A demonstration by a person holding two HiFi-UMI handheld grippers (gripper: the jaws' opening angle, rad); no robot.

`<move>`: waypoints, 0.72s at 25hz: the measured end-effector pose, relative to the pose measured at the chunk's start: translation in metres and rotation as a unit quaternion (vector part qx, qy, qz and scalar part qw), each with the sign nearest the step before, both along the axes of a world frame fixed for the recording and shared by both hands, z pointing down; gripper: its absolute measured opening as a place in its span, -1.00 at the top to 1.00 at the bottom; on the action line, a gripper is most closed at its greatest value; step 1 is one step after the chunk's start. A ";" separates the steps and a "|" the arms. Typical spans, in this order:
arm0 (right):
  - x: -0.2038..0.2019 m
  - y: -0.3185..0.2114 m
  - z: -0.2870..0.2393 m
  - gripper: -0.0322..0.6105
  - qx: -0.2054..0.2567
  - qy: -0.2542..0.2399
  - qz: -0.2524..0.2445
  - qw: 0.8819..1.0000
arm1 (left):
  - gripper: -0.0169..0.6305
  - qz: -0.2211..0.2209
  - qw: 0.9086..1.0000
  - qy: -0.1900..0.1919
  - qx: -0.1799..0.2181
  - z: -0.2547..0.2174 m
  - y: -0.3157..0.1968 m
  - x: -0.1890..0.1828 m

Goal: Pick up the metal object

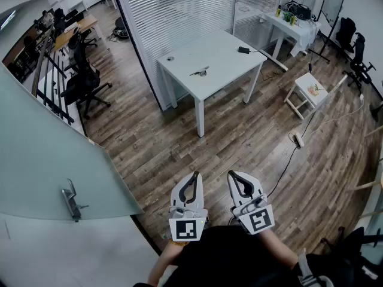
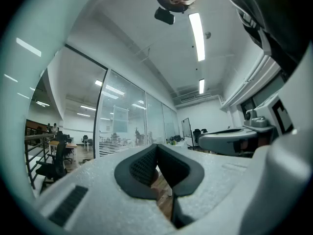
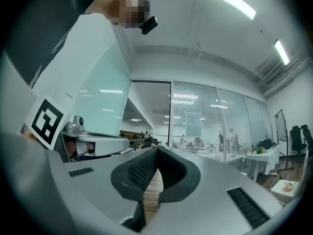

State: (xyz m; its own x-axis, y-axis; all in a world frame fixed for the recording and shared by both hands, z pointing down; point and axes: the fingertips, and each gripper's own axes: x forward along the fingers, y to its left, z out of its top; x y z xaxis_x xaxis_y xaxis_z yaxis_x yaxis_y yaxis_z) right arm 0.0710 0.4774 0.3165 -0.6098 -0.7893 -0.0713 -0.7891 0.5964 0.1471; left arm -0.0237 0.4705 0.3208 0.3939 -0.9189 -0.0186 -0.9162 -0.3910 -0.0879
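Note:
The metal object (image 1: 200, 72) is a small grey thing lying on the white table (image 1: 224, 61), far ahead of me across the wooden floor. Both grippers are held level and close to my body, well short of the table. My left gripper (image 1: 194, 176) has its tips together with nothing between them; in the left gripper view its black pads (image 2: 146, 165) meet at the top. My right gripper (image 1: 231, 174) is likewise shut and empty, and its ridged pads (image 3: 142, 169) touch in the right gripper view.
A frosted glass door (image 1: 48, 166) with a metal handle (image 1: 70, 199) stands at my left. A slatted glass partition (image 1: 179, 5) rises behind the table. A small white stool (image 1: 310, 91), a floor cable with a power strip (image 1: 297, 139) and office chairs (image 1: 84, 82) stand around.

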 end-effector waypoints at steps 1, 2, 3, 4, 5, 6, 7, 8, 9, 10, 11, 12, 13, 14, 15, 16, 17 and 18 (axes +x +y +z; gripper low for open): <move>0.005 0.000 0.000 0.89 0.001 0.002 -0.005 1.000 | 0.90 -0.006 1.000 0.003 0.006 -0.003 -0.001 0.007; 0.010 0.000 -0.001 0.89 0.001 0.001 -0.009 1.000 | 0.90 -0.010 1.000 0.007 0.011 -0.006 -0.002 0.014; 0.015 0.001 -0.002 0.89 -0.001 -0.006 -0.014 1.000 | 0.90 -0.013 1.000 0.012 0.014 -0.008 -0.001 0.020; 0.022 0.004 -0.004 0.89 -0.003 -0.018 -0.017 1.000 | 0.90 -0.012 1.000 0.014 0.014 -0.008 0.000 0.027; 0.028 0.006 -0.007 0.89 -0.005 -0.036 -0.019 0.999 | 0.90 -0.009 1.000 0.014 0.014 -0.008 0.003 0.034; 0.034 0.008 -0.010 0.89 -0.005 -0.052 -0.020 0.998 | 0.90 -0.005 1.000 0.012 0.015 -0.009 0.005 0.041; 0.040 0.010 -0.012 0.89 -0.004 -0.060 -0.020 0.998 | 0.90 -0.003 1.000 0.012 0.016 -0.009 0.006 0.046; 0.043 0.012 -0.011 0.89 -0.005 -0.057 -0.021 0.998 | 0.90 -0.004 1.000 0.015 0.017 -0.010 0.008 0.050; 0.046 0.014 -0.007 0.89 -0.009 -0.047 -0.022 0.999 | 0.90 -0.005 1.000 0.017 0.017 -0.010 0.010 0.053; 0.047 0.016 -0.001 0.89 -0.015 -0.034 -0.024 0.999 | 0.90 -0.006 1.000 0.016 0.017 -0.011 0.012 0.055; 0.048 0.017 0.003 0.89 -0.021 -0.025 -0.024 0.999 | 0.90 -0.007 1.000 0.014 0.017 -0.011 0.015 0.055; 0.047 0.017 0.006 0.89 -0.025 -0.021 -0.023 0.999 | 0.90 -0.008 1.000 0.010 0.019 -0.011 0.016 0.055; 0.045 0.017 0.007 0.89 -0.026 -0.020 -0.023 0.999 | 0.90 -0.009 1.000 0.007 0.022 -0.012 0.018 0.054; 0.042 0.018 0.008 0.89 -0.025 -0.019 -0.024 0.999 | 0.90 -0.009 1.000 0.004 0.024 -0.012 0.020 0.051; 0.038 0.019 0.007 0.89 -0.023 -0.019 -0.026 0.999 | 0.90 -0.011 1.000 0.003 0.023 -0.012 0.022 0.048; 0.033 0.019 0.005 0.89 -0.022 -0.020 -0.028 0.999 | 0.90 -0.013 1.000 0.003 0.023 -0.012 0.023 0.044; 0.028 0.018 0.003 0.89 -0.021 -0.022 -0.030 0.999 | 0.90 -0.016 1.000 0.006 0.025 -0.013 0.023 0.039; 0.022 0.018 0.000 0.89 -0.020 -0.024 -0.030 0.999 | 0.90 -0.020 0.999 0.010 0.028 -0.014 0.023 0.033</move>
